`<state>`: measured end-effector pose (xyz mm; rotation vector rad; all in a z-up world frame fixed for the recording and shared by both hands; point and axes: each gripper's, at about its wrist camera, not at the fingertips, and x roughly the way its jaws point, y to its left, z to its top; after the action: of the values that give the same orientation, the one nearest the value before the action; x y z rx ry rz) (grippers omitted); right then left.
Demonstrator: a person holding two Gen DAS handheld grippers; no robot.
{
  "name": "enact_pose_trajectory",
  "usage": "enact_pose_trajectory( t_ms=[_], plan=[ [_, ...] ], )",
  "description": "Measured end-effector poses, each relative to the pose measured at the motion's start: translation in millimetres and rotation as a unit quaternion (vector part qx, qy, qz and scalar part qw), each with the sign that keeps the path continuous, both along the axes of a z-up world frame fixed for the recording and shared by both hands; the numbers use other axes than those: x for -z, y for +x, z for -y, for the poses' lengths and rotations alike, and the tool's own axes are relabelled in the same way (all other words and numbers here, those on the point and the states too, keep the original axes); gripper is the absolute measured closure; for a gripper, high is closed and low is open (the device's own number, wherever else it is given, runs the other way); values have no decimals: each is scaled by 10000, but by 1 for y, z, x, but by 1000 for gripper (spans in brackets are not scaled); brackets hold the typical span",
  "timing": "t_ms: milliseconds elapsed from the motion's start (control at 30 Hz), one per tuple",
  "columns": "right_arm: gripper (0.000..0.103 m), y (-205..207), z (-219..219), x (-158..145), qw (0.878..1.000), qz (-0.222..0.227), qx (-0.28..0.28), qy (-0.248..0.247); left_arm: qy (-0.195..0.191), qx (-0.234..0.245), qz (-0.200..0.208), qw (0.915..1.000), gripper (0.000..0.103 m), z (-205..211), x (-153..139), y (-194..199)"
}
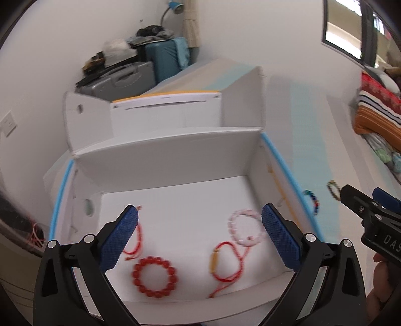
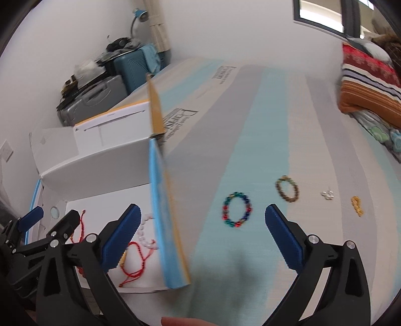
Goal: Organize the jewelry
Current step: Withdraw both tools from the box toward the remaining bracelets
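Observation:
An open white box [image 1: 173,153] with a blue rim holds a red bead bracelet [image 1: 154,276], a pink bead bracelet [image 1: 246,227], a red cord bracelet with a gold tube [image 1: 220,260] and another red cord [image 1: 136,240]. My left gripper [image 1: 200,238] is open and empty above the box. On the striped bed lie a multicoloured bead bracelet [image 2: 236,209], a brown-green bracelet [image 2: 287,188], small white beads [image 2: 327,195] and a yellow piece [image 2: 357,206]. My right gripper [image 2: 202,240] is open and empty, above the bed near the box's right wall [image 2: 163,225].
A second white box [image 1: 165,110] stands behind the first. Suitcases [image 1: 130,75] with clutter stand against the far wall. Folded striped bedding [image 2: 368,85] lies at the right. A blue lamp [image 2: 139,15] stands at the back.

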<state>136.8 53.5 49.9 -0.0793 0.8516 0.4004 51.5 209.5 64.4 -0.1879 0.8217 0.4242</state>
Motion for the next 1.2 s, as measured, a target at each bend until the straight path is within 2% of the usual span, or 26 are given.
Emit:
enact_pose_trajectory(
  t_ms=[467, 800, 967, 1200],
  plan=[
    [8, 31, 104, -5, 9975, 63, 700, 59, -32, 911, 31, 9958, 6, 98, -3, 52],
    [8, 52, 173, 3, 9932, -12, 1163, 63, -37, 1383, -185, 9902, 6, 159, 9, 87],
    [8, 68, 201, 5, 9911, 52, 1315, -194, -257, 1702, -384, 9843, 6, 182, 15, 113],
    [8, 95, 231, 28, 9868, 93, 1497, -618, -389, 1684, -670, 9827, 6, 188, 39, 152]
  ],
)
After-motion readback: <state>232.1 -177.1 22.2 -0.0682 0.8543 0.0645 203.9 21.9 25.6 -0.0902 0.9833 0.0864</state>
